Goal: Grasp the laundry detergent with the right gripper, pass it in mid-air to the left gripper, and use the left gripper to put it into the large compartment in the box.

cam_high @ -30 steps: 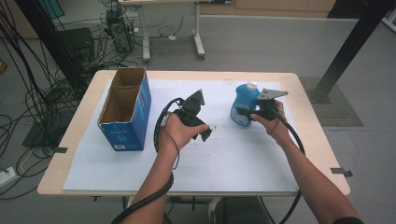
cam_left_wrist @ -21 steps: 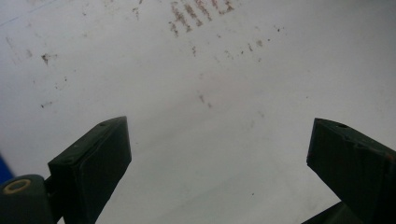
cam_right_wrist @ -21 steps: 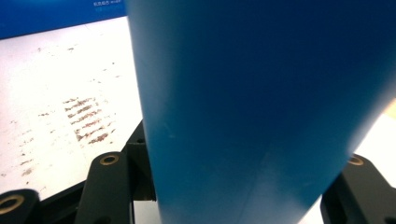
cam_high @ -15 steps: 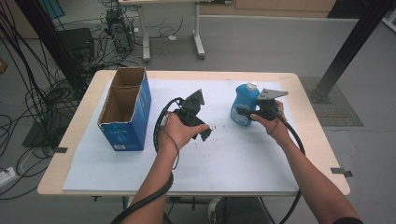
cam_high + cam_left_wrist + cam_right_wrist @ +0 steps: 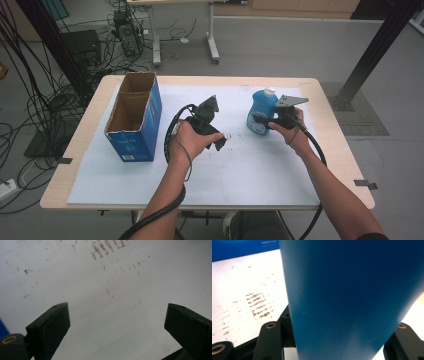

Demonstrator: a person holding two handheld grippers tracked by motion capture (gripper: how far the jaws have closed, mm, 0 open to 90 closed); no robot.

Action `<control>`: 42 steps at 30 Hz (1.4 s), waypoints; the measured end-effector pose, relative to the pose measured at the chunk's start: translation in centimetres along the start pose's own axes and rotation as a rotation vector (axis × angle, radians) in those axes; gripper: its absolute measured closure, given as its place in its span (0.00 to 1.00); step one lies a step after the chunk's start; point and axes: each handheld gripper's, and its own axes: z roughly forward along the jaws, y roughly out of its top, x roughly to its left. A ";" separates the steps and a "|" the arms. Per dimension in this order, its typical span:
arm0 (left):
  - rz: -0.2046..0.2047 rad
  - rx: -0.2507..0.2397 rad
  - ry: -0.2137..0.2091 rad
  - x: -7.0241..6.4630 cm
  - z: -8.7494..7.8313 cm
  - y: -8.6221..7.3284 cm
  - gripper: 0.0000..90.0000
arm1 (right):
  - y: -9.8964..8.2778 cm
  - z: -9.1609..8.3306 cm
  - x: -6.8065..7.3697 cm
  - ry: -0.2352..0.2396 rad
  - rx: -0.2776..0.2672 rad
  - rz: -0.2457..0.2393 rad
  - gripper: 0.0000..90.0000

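Nearest the camera, two forearms come in over the table [image 5: 320, 87], which is covered w/ a white sheet [image 5: 250, 175], a black cable trailing back along each arm. The left gripper [image 5: 220, 142] sits in the person's left hand [image 5: 187, 142] about mid-table, tipped down toward the sheet; in the left gripper view its two black jaws stand wide apart w/ nothing between them, just white sheet below, smudged w/ brownish streaks [image 5: 105, 250]. Over on the right side, the right hand [image 5: 295, 132] holds the right gripper [image 5: 257, 120], grey three-cornered plate on top, pointing across toward the blue bottle [image 5: 261, 112]. The bottle stands upright on the sheet at the right-centre of the table, white cap [image 5: 269, 92] up, and the jaws are clamped narrow on its lower body; the right gripper view has the blue body [image 5: 352, 297] right up against the lens, black jaw parts either side at the bottom, pads themselves hidden behind the bottle. Bottle and left gripper are near each other but apart, streaked sheet between. Further left, an open cardboard box [image 5: 132, 117] w/ blue sides stands on the table's left part, well apart from the bottle, flaps up, inside looks bare. Beyond the table: grey floor, tangled cables [image 5: 30, 100], a desk base [image 5: 212, 47] at the back.
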 end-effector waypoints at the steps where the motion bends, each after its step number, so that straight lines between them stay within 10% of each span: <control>1: 0.000 0.000 0.000 0.0 0.0 0.0 0.08 | 0.0 0.0 0.0 0.000 0.000 0.000 0.46; 42: 0.011 0.004 0.004 0.1 -0.5 0.1 0.08 | 0.1 0.0 0.1 -0.004 0.004 0.013 0.50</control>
